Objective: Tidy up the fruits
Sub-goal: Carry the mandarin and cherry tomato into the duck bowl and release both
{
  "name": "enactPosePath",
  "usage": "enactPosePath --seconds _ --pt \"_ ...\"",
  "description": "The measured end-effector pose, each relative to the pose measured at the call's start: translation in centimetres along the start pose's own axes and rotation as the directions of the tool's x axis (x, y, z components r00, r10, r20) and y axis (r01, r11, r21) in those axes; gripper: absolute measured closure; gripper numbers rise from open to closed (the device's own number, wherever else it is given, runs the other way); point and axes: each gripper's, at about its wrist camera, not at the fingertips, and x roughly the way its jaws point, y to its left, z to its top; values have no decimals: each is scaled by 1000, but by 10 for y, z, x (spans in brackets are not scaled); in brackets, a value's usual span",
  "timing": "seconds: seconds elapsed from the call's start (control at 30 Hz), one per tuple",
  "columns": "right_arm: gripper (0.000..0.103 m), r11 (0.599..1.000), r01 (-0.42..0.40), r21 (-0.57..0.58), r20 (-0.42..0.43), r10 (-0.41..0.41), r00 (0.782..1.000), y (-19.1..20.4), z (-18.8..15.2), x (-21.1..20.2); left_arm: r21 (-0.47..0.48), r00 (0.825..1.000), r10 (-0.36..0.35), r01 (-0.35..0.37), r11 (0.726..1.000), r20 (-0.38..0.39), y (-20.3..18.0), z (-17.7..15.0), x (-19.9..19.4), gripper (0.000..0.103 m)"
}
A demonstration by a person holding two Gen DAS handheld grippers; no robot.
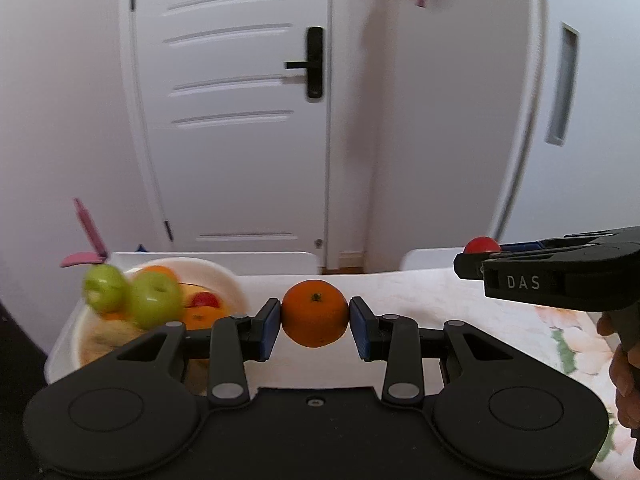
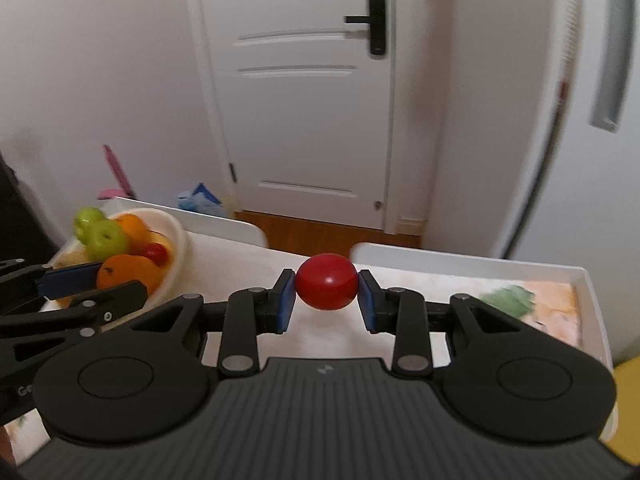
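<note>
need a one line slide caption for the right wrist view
Right tongs clamp a red tomato above the table, white fruit bowl at left.

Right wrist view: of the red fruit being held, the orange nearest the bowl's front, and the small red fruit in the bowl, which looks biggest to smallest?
1. Held red fruit, though it is nearest the camera.
2. Orange.
3. Small red fruit.

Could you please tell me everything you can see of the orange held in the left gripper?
The orange is round and bright, with a smooth, slightly glossy skin and a small dark stem scar facing the camera. It looks whole and unmarked. The left gripper clamps it by its sides between two blue pads, lifted clear of the table; nothing else touches it.
</note>
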Motion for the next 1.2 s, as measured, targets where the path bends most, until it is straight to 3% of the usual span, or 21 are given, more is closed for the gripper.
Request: enactPosePath --seconds 0.3,0.57,1.0,1.1,1.17,1.2 --pt "55 998 -65 -6 -9 65 998 69 29 22 -10 998 57 -57 998 5 72 10 -6 62" --pt "55 997 -75 18 -31 76 997 114 41 50 0 997 68 -68 998 -21 126 14 14 62" --pt "55 998 -32 60 -69 36 997 147 40 84 67 996 34 -28 997 -85 165 9 57 61" --pt "55 997 -24 67 -76 29 997 149 39 89 66 996 25 -19 998 -90 169 7 60 57" --pt "55 997 -20 71 -78 25 997 151 39 91 63 997 18 -13 998 -77 173 8 59 39" --pt "55 997 -18 73 -78 23 997 152 39 92 61 997 16 -12 998 -69 174 8 57 36"
